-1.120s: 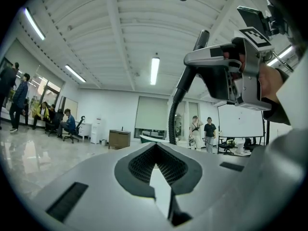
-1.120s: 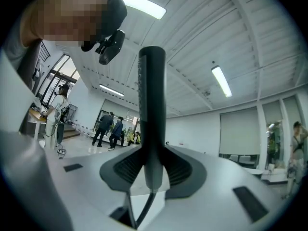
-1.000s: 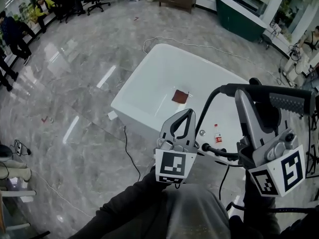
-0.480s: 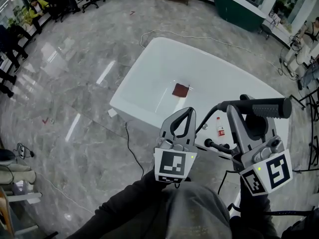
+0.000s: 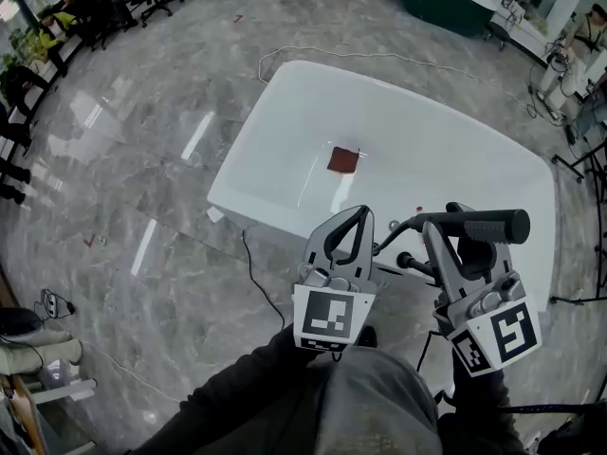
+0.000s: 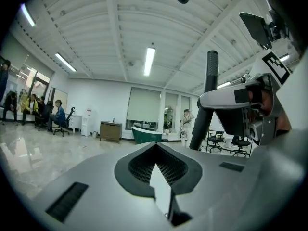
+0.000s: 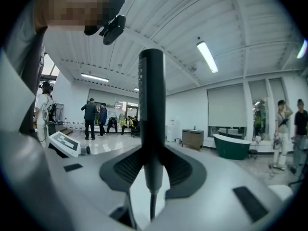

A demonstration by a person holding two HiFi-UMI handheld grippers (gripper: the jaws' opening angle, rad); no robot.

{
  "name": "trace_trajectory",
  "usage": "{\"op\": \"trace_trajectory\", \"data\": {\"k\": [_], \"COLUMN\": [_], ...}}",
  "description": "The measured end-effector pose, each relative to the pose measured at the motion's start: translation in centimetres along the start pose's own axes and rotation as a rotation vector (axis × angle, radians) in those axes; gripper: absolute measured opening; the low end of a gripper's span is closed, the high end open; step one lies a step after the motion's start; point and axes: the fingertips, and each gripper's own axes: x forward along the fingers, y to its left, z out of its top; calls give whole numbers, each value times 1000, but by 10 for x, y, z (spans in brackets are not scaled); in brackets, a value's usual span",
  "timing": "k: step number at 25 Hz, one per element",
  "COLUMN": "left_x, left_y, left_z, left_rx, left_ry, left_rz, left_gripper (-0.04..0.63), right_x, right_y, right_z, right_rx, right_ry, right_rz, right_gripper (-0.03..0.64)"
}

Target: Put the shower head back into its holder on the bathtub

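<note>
The white bathtub (image 5: 285,150) lies ahead and below me in the head view, with a small brown square (image 5: 343,159) on its floor. My right gripper (image 5: 442,227) is shut on the black shower head (image 5: 493,226), which lies crosswise over the tub's near rim. Its black hose (image 5: 396,231) curves down to a dark fitting (image 5: 404,258) at the rim. In the right gripper view the shower head (image 7: 152,109) stands upright between the jaws of that gripper (image 7: 153,177). My left gripper (image 5: 357,214) is shut and empty, held beside it; its own view shows the closed tips (image 6: 156,165) and the shower head (image 6: 207,95).
A black cable (image 5: 256,273) runs over the marble floor by the tub's near corner, and a white cable (image 5: 285,60) loops behind it. A dark green tub (image 5: 446,3) stands at the back. People and office chairs (image 5: 57,17) are far left. My legs fill the bottom.
The tub has drawn nearer and now sits higher and larger in the head view. My right gripper with the shower head has come down and left, closer to the left gripper.
</note>
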Motion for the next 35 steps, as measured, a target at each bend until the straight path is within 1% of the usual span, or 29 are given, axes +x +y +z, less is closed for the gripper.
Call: {"op": "trace_trajectory", "data": {"k": [6,8,12,19,24,29,35], "left_x": [-3,-3,3,24,27,36,45], "left_y": [-3,-3,-5,-6,-10,-14,-12], "left_z": [-15,-19,-18,-17,-39,-57,-78], "left_rx": [-12,-27,-63,-48,-42,-58,-67], "left_ry": [31,39,47,61,105,102,117], "left_rz": [-60,-72,-75,-45,-54,-76,-82], "left_gripper": [3,3,3,3,3,3,3], "right_x": [-9,-9,-11,-3,-1,3,10], "right_y": [-6,-5,-4,-20,-22,-28,-30], "right_z": [-20,-23,-31,-55,-87,-117,-145], "right_rx": [32,37,37,57,81,100,113], "right_ry": [38,52,82,100,122,138,151], "right_rz": [-87,-98,-92,-58,-74,-87,-85], "right_gripper": [141,140,141,140,140,141,140]}}
